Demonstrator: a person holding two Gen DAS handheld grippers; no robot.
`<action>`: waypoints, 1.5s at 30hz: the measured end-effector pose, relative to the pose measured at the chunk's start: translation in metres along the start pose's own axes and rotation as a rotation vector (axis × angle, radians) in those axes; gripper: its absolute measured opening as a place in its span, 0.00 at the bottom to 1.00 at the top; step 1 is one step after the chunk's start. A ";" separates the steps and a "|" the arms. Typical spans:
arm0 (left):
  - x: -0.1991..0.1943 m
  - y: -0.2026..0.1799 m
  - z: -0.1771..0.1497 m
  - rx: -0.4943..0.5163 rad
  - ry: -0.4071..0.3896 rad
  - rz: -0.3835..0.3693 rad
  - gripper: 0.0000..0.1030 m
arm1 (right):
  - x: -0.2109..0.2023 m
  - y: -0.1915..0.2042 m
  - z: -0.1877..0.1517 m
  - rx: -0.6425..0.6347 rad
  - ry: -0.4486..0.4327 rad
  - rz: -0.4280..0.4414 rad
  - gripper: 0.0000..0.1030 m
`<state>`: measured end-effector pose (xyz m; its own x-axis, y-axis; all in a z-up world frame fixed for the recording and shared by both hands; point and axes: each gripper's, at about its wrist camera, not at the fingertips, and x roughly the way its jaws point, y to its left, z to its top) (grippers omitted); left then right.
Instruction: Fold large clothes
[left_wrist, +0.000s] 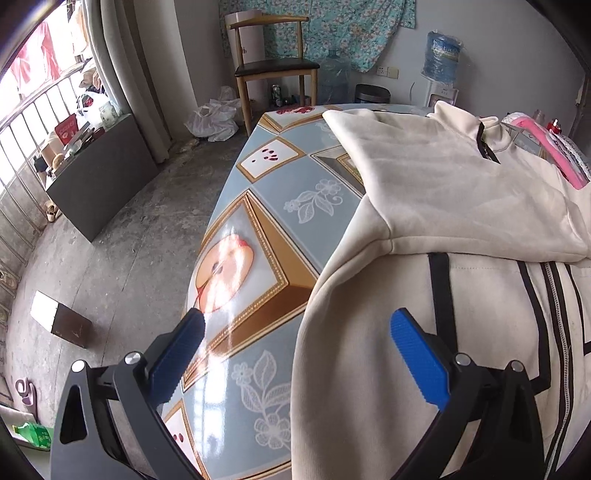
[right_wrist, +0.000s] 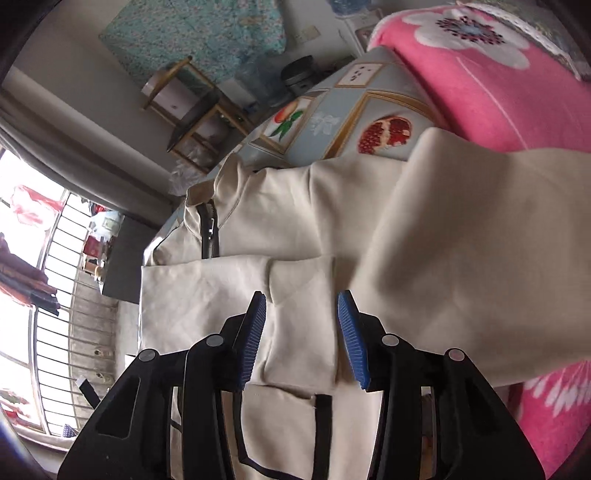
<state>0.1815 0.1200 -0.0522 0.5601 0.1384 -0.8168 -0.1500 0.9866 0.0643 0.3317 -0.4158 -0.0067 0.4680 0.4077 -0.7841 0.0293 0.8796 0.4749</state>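
Note:
A cream zip jacket with black trim lies on the fruit-patterned table. One sleeve is folded across its chest. My left gripper hovers over the jacket's left edge, open wide, one fingertip over the tablecloth and the other over the cloth. In the right wrist view the jacket fills the middle, collar and zip at the left. My right gripper is open just above a folded sleeve cuff; the cuff lies between the pads and they do not press on it. A second sleeve drapes to the right.
A pink flowered blanket lies at the table's far right side. A wooden chair, a water jug and a dispenser stand by the back wall. The table edge drops to concrete floor on the left.

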 end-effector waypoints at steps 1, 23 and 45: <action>0.003 -0.003 0.003 0.009 0.004 0.002 0.95 | 0.001 0.002 -0.003 -0.005 0.007 0.011 0.43; 0.031 0.042 0.014 -0.142 0.025 0.046 0.97 | 0.171 0.295 0.003 -0.464 0.273 0.260 0.60; -0.039 0.025 0.018 -0.134 -0.153 -0.238 0.96 | 0.110 0.194 -0.064 -0.452 0.117 -0.119 0.65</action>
<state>0.1707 0.1404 -0.0080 0.7068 -0.0733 -0.7036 -0.1003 0.9742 -0.2022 0.3326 -0.1851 -0.0261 0.3816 0.3001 -0.8742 -0.3227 0.9296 0.1782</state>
